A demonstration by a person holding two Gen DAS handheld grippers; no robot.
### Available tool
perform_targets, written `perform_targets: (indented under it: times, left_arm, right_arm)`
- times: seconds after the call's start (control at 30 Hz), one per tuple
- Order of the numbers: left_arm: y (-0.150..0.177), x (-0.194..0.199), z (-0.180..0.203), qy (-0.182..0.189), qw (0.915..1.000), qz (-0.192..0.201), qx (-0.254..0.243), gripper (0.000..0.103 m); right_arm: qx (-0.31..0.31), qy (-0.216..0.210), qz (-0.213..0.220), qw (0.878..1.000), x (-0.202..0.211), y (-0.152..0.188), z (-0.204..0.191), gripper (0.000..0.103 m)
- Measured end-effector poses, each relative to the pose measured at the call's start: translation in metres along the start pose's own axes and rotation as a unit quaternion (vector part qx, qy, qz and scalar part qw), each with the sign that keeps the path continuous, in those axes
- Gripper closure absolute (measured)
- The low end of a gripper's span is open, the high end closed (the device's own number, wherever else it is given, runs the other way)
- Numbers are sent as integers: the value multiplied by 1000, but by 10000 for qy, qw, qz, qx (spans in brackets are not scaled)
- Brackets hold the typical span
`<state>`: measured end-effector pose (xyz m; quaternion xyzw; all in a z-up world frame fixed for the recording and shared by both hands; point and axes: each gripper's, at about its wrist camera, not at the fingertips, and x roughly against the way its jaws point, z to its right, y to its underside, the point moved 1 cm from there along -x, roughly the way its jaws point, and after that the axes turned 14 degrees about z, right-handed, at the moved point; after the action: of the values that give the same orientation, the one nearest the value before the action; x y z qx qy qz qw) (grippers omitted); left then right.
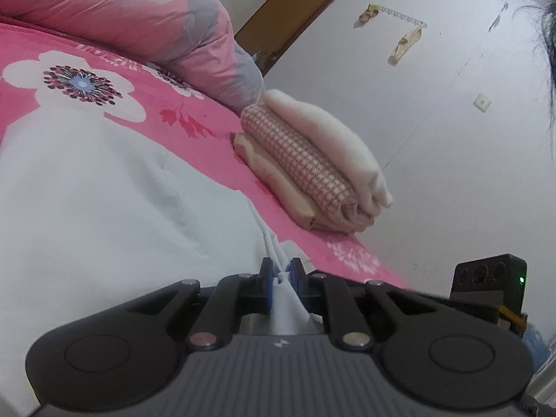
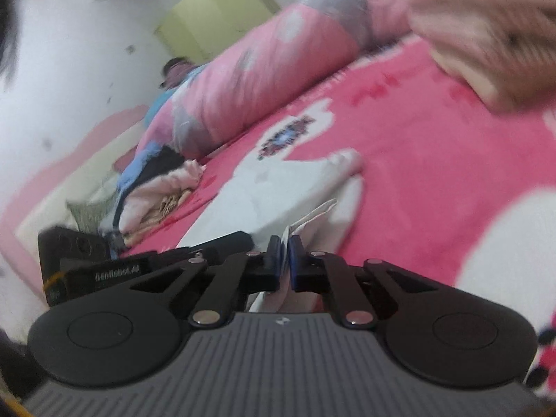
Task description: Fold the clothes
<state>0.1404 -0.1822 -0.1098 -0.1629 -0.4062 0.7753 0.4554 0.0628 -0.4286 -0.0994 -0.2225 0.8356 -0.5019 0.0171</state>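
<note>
A white garment lies spread on the pink flowered bed sheet. My left gripper is shut on an edge of it, with white cloth bunched between the blue pads. In the right wrist view the same white garment lies partly folded on the sheet. My right gripper is shut on another edge of it. The other gripper's body shows at the left of that view, close by.
A stack of folded clothes, cream and pink houndstooth, sits near the bed edge. A rolled pink and grey quilt lies along the far side. A pile of unfolded clothes lies by the headboard. A white wall stands beyond the bed.
</note>
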Motion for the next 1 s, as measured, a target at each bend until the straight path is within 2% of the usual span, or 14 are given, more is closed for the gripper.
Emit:
perform_targets:
  times: [0.1, 0.2, 0.4, 0.57, 0.6, 0.7, 0.77, 0.8, 0.9, 1.0]
  left_arm:
    - [-2, 2, 0, 36, 9999, 72, 68, 92]
    - [-5, 4, 0, 71, 9998, 143, 136, 92]
    - [-9, 8, 1, 142, 9991, 286, 273, 92]
    - [-12, 12, 2, 204, 9987, 356, 299, 92]
    - [-12, 12, 3, 229, 9987, 356, 291, 92]
    - [-10, 8, 3, 269, 9990, 237, 274, 92]
    - [-8, 5, 0, 224, 9991, 153, 323, 92]
    - [-8, 5, -1, 214, 9990, 150, 353, 92]
    - [-8, 5, -1, 218, 9989, 146, 379, 92]
    - [-7, 3, 0, 228, 9991, 80, 350, 92]
  right_arm:
    - [865, -169, -240, 9958, -8, -3, -20, 100]
    - [1859, -345, -600, 9801, -17, -3, -38, 100]
    - [3403, -852, -1337, 9268, -34, 2, -63, 100]
    - [4408, -1238, -1908, 8683, -49, 9, -81, 98]
    - [4486, -1282, -1945, 8628, -51, 10, -82, 98]
    - [4475, -1327, -1929, 8631, -53, 13, -80, 91]
    - [4374, -1311, -1819, 8708, -50, 12, -74, 88]
    - [4304, -1295, -1768, 8756, -47, 10, -72, 81]
    - [4028, -1312, -1568, 8922, -36, 2, -61, 54]
    - [3825, -1445, -1400, 9018, -32, -3, -51, 50]
